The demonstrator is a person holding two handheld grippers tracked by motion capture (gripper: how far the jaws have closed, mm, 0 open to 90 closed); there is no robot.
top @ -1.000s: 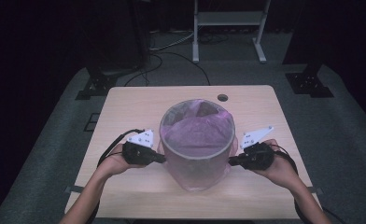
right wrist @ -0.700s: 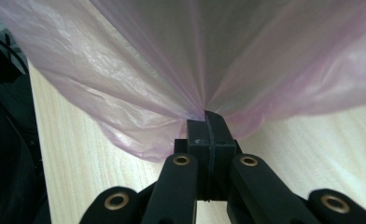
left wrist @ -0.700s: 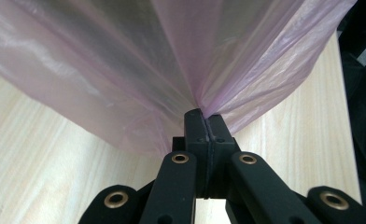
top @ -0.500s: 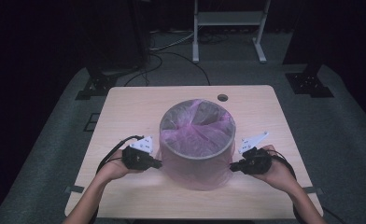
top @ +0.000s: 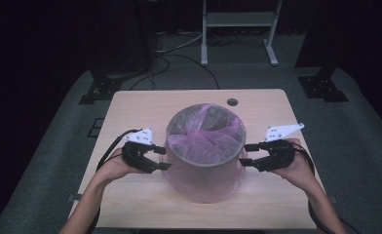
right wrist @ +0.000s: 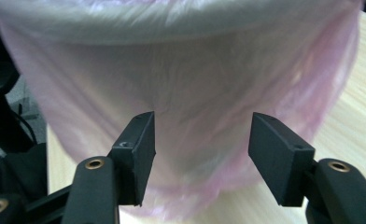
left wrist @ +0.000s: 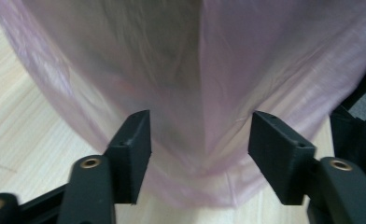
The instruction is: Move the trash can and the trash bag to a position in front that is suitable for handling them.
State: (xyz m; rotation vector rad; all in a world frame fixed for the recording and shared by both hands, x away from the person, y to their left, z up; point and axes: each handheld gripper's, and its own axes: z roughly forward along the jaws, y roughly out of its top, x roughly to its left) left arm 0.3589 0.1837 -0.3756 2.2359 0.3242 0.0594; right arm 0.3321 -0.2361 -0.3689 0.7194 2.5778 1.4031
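Note:
A round bin [top: 204, 183] stands in the middle of the table, lined with a thin pink plastic bag [top: 203, 141] whose edge is folded over the rim and hangs down the outer wall. My left gripper [top: 162, 158] sits at the bin's left side and my right gripper [top: 245, 155] at its right side. Both have just been opening their jaws. In the left gripper view the open left gripper [left wrist: 200, 130] faces the bag's film [left wrist: 228, 70] without pinching it. The open right gripper [right wrist: 202, 130] likewise faces the bag [right wrist: 186, 70] with nothing pressed between its pads.
The light wooden table [top: 145, 107] has a small dark hole [top: 232, 102] near its far edge. Beyond it stand a metal frame's legs [top: 238, 29] and black stand feet at left [top: 101, 87] and right [top: 323, 83]. Cables trail from both grippers.
Both grippers slid down the bin's sides from near the rim, pulling the bag's edge lower, then opened and let go of the film.

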